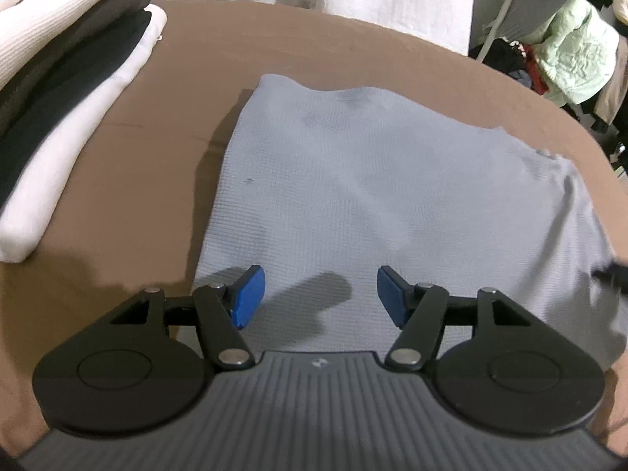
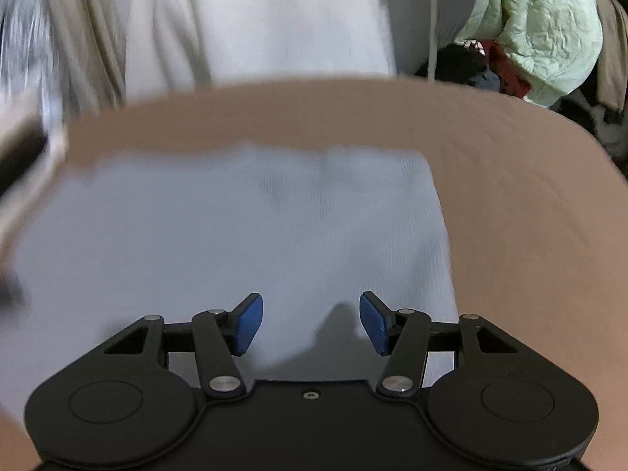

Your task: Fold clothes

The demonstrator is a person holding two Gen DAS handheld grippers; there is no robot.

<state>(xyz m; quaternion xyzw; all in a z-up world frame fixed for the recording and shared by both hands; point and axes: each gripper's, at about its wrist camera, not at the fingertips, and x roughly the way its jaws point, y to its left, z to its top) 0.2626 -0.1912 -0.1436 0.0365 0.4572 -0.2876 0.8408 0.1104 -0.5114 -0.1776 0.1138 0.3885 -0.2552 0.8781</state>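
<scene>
Pale blue garment (image 1: 373, 180) lies folded flat on the brown table (image 1: 165, 157), roughly centre, ribbed knit showing. Left gripper (image 1: 321, 296) hovers over its near edge, fingers (image 1: 248, 294) spread apart, nothing btwn them. Right gripper (image 2: 311, 324) also above the garment's near part, fingers (image 2: 247, 325) released, holding nothing; that view is motion-blurred. Stack of folded clothes (image 1: 66, 90) (white, dark, grey-brown layers) sits at table's far left, apart from the garment. Behind the table: white fabric (image 2: 255, 19) hanging, and a crumpled mint-green garment (image 2: 541, 35) at far right.
</scene>
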